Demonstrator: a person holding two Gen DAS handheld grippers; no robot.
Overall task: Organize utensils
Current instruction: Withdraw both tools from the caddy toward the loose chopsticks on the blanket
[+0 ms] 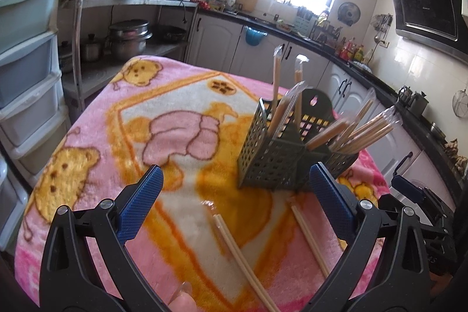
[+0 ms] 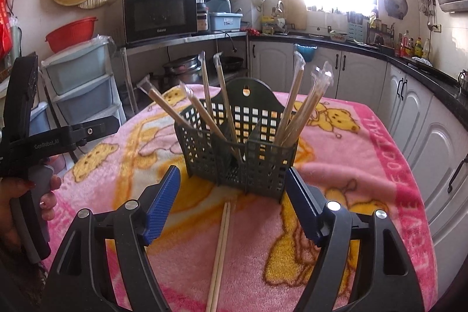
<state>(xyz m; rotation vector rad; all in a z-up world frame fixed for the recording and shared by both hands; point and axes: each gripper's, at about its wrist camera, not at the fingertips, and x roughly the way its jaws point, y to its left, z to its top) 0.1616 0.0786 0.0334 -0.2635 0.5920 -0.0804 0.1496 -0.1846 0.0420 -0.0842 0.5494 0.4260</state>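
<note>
A dark green slotted utensil basket [image 1: 272, 163] [image 2: 257, 174] stands on the pink bear blanket [image 1: 96, 136] [image 2: 365, 195]. Several plastic-wrapped chopstick pairs [image 1: 362, 133] [image 2: 295, 107] lean out of its compartments. In the left wrist view two wrapped pairs lie flat on the blanket, one [image 1: 242, 262] between the fingers and one [image 1: 310, 236] near the right finger. My left gripper [image 1: 236, 174] is open above them and holds nothing. My right gripper [image 2: 232, 174] is open just before the basket, over a flat pair [image 2: 220, 247], touching nothing.
A stack of plastic drawers [image 1: 26, 72] [image 2: 84, 84] stands left of the table. Beyond are a microwave [image 2: 159, 15] on a metal shelf and white cabinets [image 2: 424, 119] along the right. A hand [image 2: 44, 195] holds the left gripper's handle at the left edge.
</note>
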